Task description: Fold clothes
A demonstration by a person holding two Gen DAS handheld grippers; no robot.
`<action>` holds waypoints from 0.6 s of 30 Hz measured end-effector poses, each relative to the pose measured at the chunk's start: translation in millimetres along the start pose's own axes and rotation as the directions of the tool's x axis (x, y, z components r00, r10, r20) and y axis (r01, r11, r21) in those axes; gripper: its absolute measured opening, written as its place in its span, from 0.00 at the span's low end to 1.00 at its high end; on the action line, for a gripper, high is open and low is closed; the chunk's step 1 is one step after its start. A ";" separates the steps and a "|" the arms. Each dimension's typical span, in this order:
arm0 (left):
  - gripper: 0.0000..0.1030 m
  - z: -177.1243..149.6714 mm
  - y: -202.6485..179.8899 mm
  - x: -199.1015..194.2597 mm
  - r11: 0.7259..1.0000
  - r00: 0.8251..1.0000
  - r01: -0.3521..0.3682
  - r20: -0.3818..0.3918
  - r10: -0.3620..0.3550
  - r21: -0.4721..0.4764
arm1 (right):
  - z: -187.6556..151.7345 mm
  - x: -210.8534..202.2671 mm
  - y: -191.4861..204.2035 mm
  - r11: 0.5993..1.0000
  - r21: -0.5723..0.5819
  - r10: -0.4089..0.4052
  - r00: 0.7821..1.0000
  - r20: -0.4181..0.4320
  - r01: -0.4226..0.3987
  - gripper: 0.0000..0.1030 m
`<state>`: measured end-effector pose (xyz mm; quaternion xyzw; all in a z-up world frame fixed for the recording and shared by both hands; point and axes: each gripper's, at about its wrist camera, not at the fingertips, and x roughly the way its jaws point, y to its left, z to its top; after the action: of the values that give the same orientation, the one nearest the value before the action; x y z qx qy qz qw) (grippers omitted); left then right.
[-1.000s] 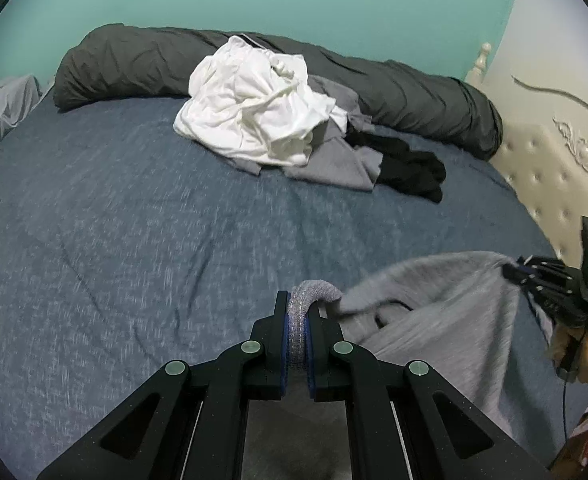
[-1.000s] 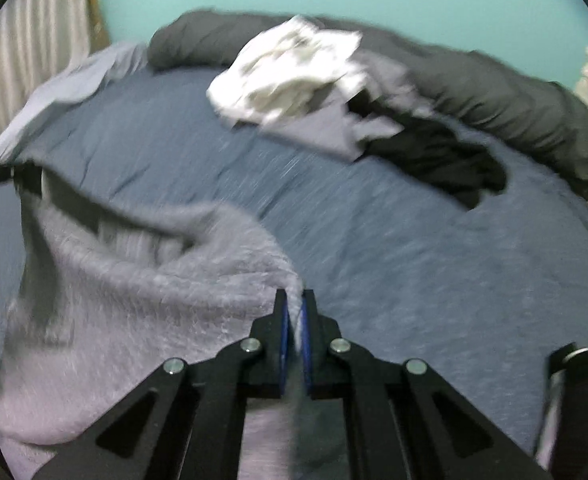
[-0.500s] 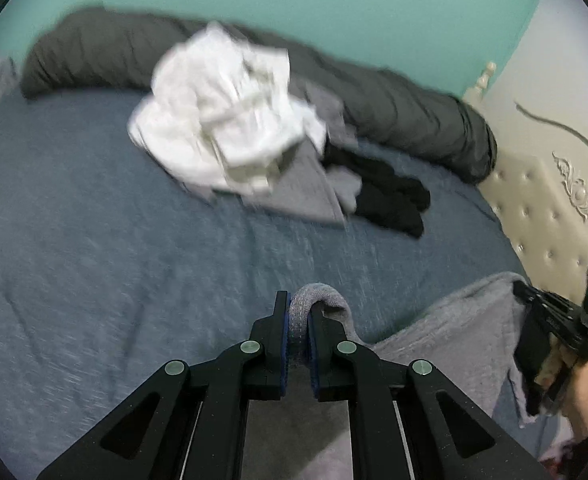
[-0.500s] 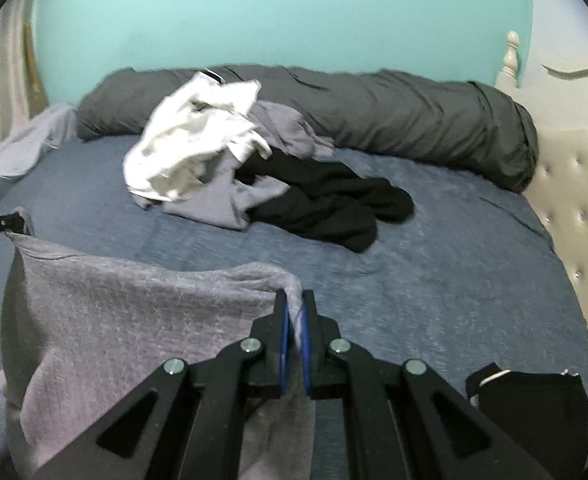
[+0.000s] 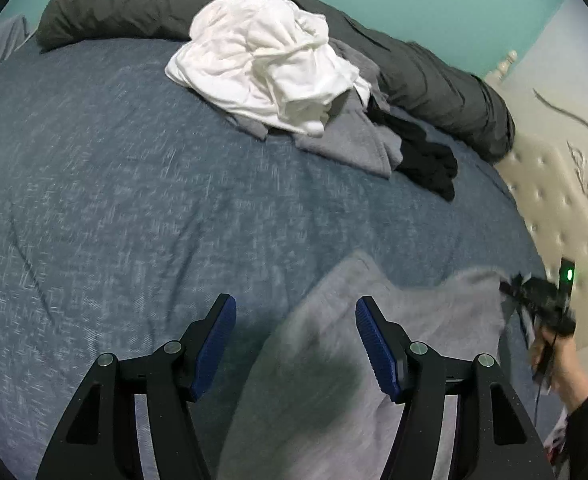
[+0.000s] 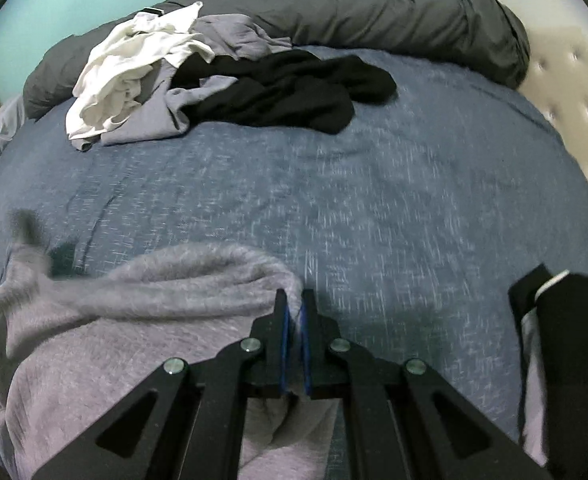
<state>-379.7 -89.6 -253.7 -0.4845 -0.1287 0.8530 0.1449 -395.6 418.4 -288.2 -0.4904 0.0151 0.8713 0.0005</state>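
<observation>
Left claw [image 5: 296, 344] opening over grey garment [image 5: 434, 320].

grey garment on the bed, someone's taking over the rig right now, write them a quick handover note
Left gripper: jaws opening, nothing pinched; grey garment lies below it.
Right gripper: shut on the garment's edge.
Garment is partly down on the blue bed cover, rumpled, no fold made yet.
Left to do: spread and fold it, then the pile at the back: white garment, another grey garment, black garment.
</observation>
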 end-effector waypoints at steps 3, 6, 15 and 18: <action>0.64 -19.7 4.8 2.0 0.998 0.998 -0.018 -0.054 0.021 0.067 | -1.6 -1.9 1.4 1.000 -0.012 0.008 1.000 0.002 -0.008 0.05; 0.64 -43.2 7.5 7.6 0.996 0.993 -0.004 -0.114 0.015 0.094 | -2.7 -5.2 3.0 1.000 -0.028 0.010 1.000 0.001 -0.010 0.05; 0.64 -81.2 -6.3 37.1 0.991 0.982 0.047 -0.187 -0.023 0.125 | -10.8 -10.5 7.1 0.999 -0.036 0.018 1.000 -0.017 -0.019 0.05; 0.29 -87.9 -11.1 43.7 0.988 0.982 0.052 -0.189 -0.024 0.147 | -12.5 -11.6 8.9 0.999 -0.042 0.021 1.000 -0.019 -0.021 0.05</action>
<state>-323.8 -56.1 -327.8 -0.5476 -0.0586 0.8081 0.2090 -379.0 409.4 -284.5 -0.4981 0.0018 0.8669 -0.0191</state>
